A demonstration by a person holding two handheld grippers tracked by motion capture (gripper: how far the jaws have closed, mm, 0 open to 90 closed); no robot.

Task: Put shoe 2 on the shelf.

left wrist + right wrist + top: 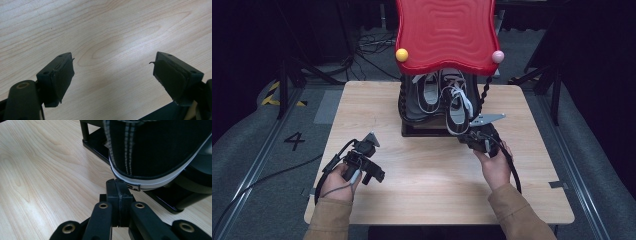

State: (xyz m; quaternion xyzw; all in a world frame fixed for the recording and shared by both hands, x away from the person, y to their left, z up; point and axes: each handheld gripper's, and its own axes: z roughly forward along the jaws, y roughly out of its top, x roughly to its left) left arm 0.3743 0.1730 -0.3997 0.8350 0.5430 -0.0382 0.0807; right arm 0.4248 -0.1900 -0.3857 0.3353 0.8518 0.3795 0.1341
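One black-and-white canvas sneaker [457,111] you pinched by its heel in your clenched right hand-held gripper [117,187], drawing it off the black shoe rack [422,131]; your left hand-held gripper [113,75] gaped, idle near the table's [427,175] left edge.

A shoe rack [412,131] is set at the far middle of the table [432,175], under a tray-like top [446,35]. Two shoes [457,107] are kept on the rack, side by side. The right gripper [473,140] is placed just before the right shoe's heel, and the left gripper [372,172] is held over the table's near left, well apart from the rack.
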